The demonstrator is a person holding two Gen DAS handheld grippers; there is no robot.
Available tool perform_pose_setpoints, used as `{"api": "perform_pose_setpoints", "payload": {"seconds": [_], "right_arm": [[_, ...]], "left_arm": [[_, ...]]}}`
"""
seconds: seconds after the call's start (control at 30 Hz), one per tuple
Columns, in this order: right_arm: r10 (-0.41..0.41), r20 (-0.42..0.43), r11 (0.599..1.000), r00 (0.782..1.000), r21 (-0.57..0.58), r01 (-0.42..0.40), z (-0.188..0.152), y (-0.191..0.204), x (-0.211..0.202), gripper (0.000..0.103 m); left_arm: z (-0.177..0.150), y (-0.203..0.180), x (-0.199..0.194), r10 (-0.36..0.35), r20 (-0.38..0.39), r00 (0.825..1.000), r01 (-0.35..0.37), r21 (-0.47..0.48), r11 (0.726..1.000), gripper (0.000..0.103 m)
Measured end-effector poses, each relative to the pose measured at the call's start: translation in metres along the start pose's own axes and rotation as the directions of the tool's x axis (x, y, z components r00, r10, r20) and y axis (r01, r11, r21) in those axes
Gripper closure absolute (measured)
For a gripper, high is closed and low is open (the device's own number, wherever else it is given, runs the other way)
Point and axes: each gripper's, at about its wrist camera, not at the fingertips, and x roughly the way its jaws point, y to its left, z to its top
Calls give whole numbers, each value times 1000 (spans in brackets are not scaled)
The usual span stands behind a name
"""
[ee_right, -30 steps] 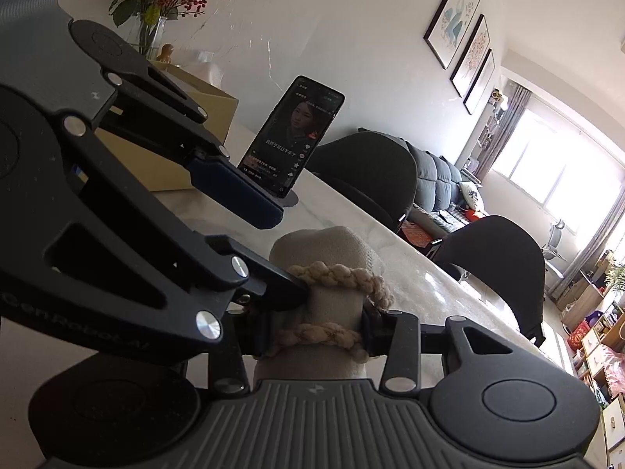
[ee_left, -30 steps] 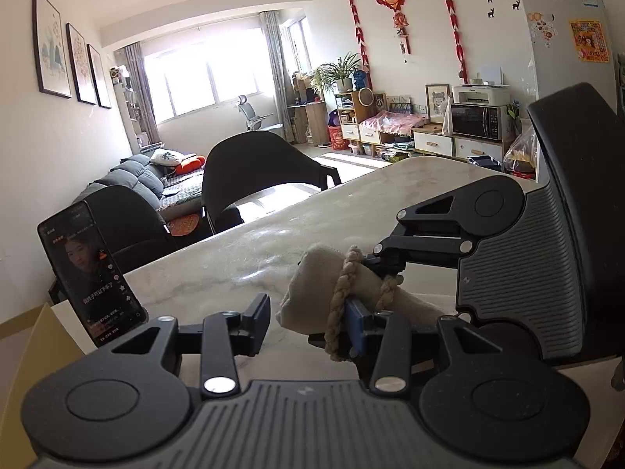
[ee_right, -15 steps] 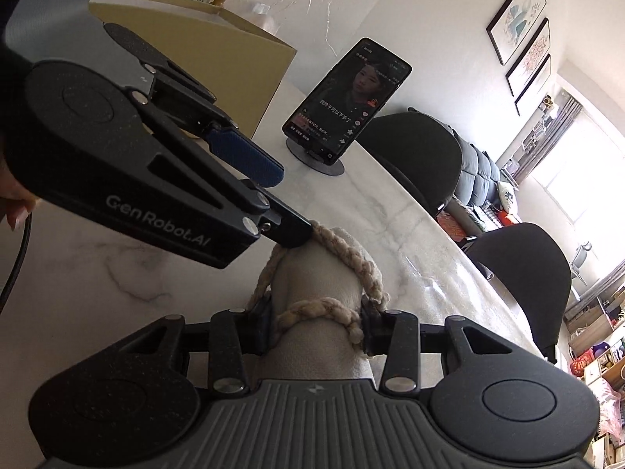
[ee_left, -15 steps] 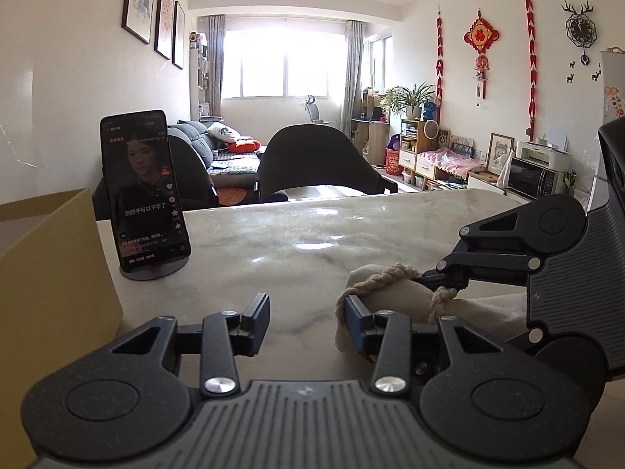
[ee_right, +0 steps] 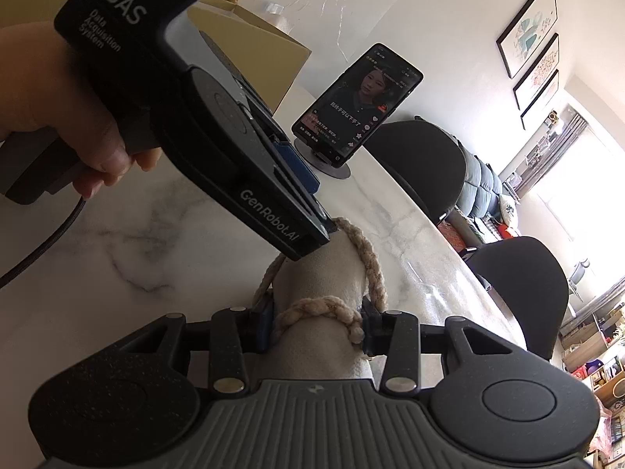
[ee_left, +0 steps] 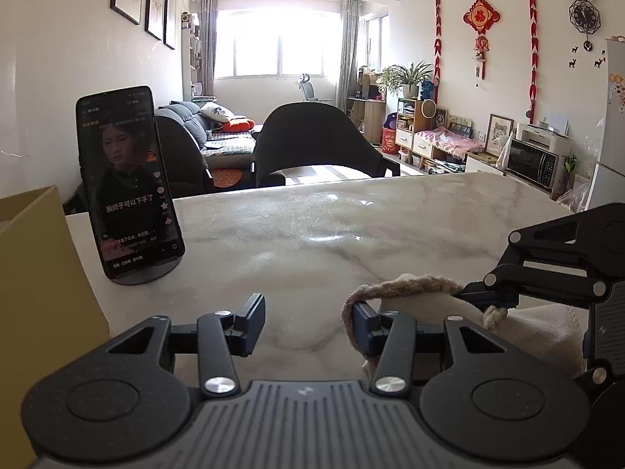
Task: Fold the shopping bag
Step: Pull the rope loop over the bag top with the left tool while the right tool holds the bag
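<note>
Rolled canvas shopping bag (ee_right: 312, 351) sits low in the right wrist frame, clamped between the right gripper (ee_right: 316, 322) fingers, with its braided rope handle (ee_right: 316, 312) wound round the roll. A second ago the left gripper (ee_left: 308, 320) sat over that rope; now its jaws are opening with only bare marble table (ee_left: 312, 234) between them, one finger still hooked in the loop. The tie-off looks nearly finished. Farther back, left of centre, stands a phone (ee_left: 129, 179).

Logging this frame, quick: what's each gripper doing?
Left gripper: opening, empty; rope handle looped on one finger.
Right gripper: shut on rolled bag.
</note>
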Motion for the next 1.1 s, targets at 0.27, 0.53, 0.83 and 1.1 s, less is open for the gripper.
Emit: {"api": "perform_pose_setpoints", "payload": {"seconds": [0.27, 0.53, 0.83, 1.1], "right_arm": [[-3, 28, 1000, 1000, -5, 3, -4, -1, 1, 60], [37, 2, 999, 999, 13, -37, 2, -9, 4, 60], [217, -242, 976, 946, 29, -216, 43, -41, 34, 56], [322, -370, 944, 872, 56, -325, 59, -57, 60, 53]], "left_arm": [[11, 19, 23, -88, -75, 993, 87, -20, 996, 51], [1, 35, 32, -126, -100, 987, 117, -93, 989, 46], [2, 31, 34, -148, -112, 983, 136, -110, 985, 46], [1, 31, 34, -165, -98, 981, 153, -117, 981, 45]]}}
